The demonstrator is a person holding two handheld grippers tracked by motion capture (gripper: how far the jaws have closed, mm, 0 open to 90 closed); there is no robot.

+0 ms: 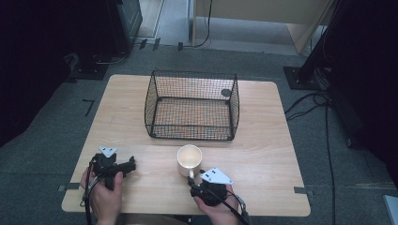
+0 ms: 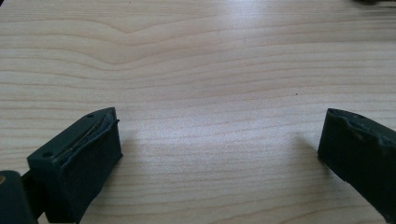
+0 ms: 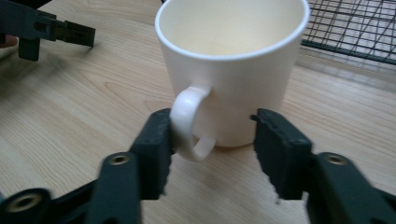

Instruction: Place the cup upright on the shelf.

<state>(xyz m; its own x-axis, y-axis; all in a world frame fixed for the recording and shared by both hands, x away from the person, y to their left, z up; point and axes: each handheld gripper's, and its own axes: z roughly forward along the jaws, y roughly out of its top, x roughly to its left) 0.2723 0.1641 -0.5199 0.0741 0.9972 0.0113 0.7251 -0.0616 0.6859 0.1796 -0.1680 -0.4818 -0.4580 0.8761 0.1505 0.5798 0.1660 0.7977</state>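
Observation:
A white mug (image 1: 189, 157) stands upright and empty on the wooden table (image 1: 263, 154), just in front of the wire basket. Its handle (image 3: 189, 123) points toward me. My right gripper (image 1: 196, 176) is right behind the mug. In the right gripper view, the right gripper (image 3: 212, 135) has its jaws on either side of the handle. The left jaw touches the handle and the right jaw stands apart from it, close to the mug's wall. My left gripper (image 1: 130, 165) rests at the table's near left, and in its own view the left gripper (image 2: 219, 135) is wide open over bare wood.
A black wire basket (image 1: 192, 75) sits empty at the table's middle back, its front wall close behind the mug (image 3: 233, 70). The table's near edge lies just under both hands. Cables trail over the floor to the right of the table.

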